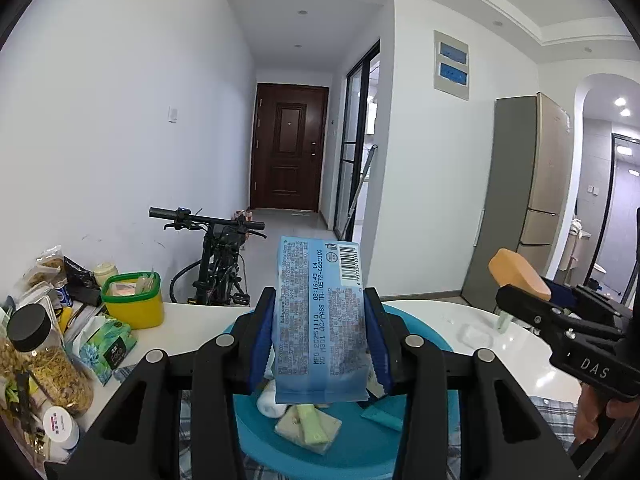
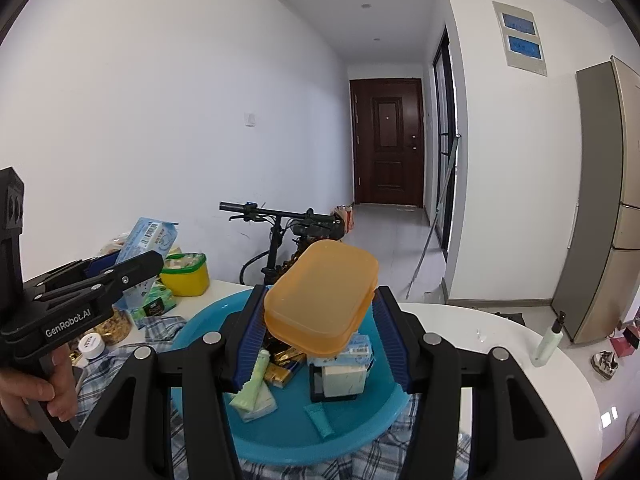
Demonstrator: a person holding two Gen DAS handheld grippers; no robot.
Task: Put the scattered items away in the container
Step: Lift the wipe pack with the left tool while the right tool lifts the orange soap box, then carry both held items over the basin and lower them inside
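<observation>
White-walled hallway lay behind as the left tool [image 1: 320, 340] squeezed a soft, light wipes pack [image 1: 318, 320] mid-body and the right tool [image 2: 320, 332] clamped a rigid, slippery orange box [image 2: 322, 294] by its sides above the blue basin [image 2: 360, 424].

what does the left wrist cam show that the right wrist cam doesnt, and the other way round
Only the left wrist view: the printed back of the blue wipes pack clamped in the left gripper, and a black-lidded jar.

Only the right wrist view: the whole orange box gripped by the right gripper, a green spray bottle on the white table, and a gold packet in the basin.

Both: the blue basin, the yellow tub, the bicycle and the brown door.
</observation>
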